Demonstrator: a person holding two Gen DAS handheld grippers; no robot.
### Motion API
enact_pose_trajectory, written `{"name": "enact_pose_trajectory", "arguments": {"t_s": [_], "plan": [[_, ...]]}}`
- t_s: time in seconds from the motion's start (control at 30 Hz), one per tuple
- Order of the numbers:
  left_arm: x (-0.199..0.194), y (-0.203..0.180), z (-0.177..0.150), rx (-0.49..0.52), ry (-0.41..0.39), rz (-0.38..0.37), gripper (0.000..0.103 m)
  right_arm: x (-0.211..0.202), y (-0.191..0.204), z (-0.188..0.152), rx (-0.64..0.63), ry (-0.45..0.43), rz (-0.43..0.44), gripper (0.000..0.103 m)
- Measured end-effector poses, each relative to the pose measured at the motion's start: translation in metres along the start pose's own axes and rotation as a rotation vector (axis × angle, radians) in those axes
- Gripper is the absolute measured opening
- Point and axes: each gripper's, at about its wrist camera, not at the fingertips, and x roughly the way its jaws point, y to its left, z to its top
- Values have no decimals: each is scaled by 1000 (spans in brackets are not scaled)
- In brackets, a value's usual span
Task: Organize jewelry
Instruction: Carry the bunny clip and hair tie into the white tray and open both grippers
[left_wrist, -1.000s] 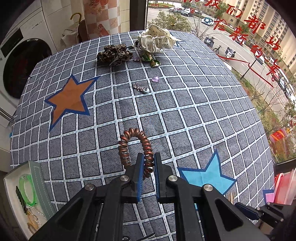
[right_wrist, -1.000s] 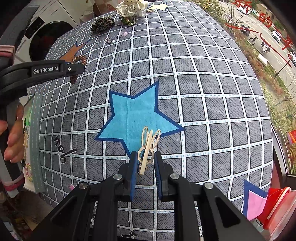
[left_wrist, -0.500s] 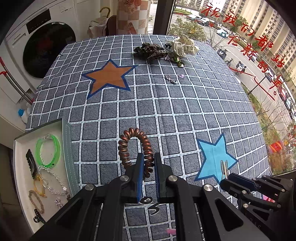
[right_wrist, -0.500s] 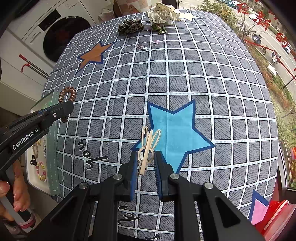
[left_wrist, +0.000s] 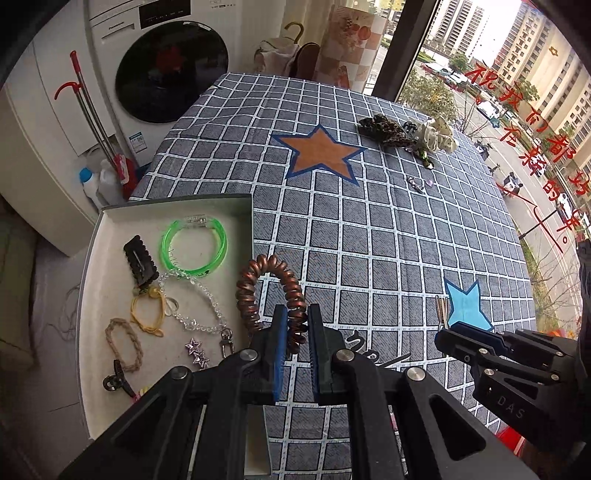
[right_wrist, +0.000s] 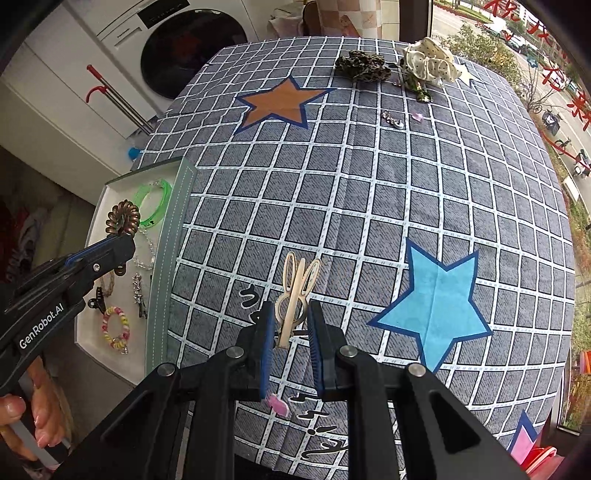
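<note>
My left gripper (left_wrist: 295, 332) is shut on a copper spiral hair tie (left_wrist: 258, 284), held in the air by the right rim of the white jewelry tray (left_wrist: 92, 295). The tray holds a green bangle (left_wrist: 192, 243), a dark hair clip (left_wrist: 139, 264), a clear bead bracelet (left_wrist: 195, 306) and several small pieces. My right gripper (right_wrist: 290, 326) is shut on a cream rabbit-shaped hair clip (right_wrist: 297, 291) above the checked tablecloth. From the right wrist view the left gripper (right_wrist: 122, 247) hangs over the tray (right_wrist: 110, 339) with the spiral tie (right_wrist: 123, 218) in it.
At the table's far end lie a leopard scrunchie (right_wrist: 364, 66), a cream dotted scrunchie (right_wrist: 430, 64), a silver charm (right_wrist: 392, 119) and a small pink piece (right_wrist: 418, 116). A washing machine (left_wrist: 166, 62) stands beyond the table on the left. A window runs along the right.
Both grippers have travelled left across the table with their items still held, and both views have rolled. The tray has come fully into the left wrist view, and the spiral tie now hangs at its edge.
</note>
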Motion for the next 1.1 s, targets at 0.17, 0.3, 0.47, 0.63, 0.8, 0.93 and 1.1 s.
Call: {"name": "enact_pose_trajectory", "arguments": {"t_s": [0.17,0.3,0.47,0.63,0.8,0.93,1.1], "plan": [[-17,34,-14,-58,-16,31,17,2,32,8,-61,-1,31,19],[-25,61,-25,-104,-19,66,17,3,59,14,-106,-4,61,19],[-29,90,-38,-157,-16,102,17,11,94,23,-168,10,119,19],[-26,109,-51,-205,-1,113,17,24,121,32,-202,36,171,19],[-14,118,-58,-227,16,118,17,38,139,38,-234,64,192,19],[-4,121,-58,-243,25,109,17,49,147,44,-249,89,206,19],[11,122,-54,-248,37,102,17,67,153,53,-263,118,206,19]]}}
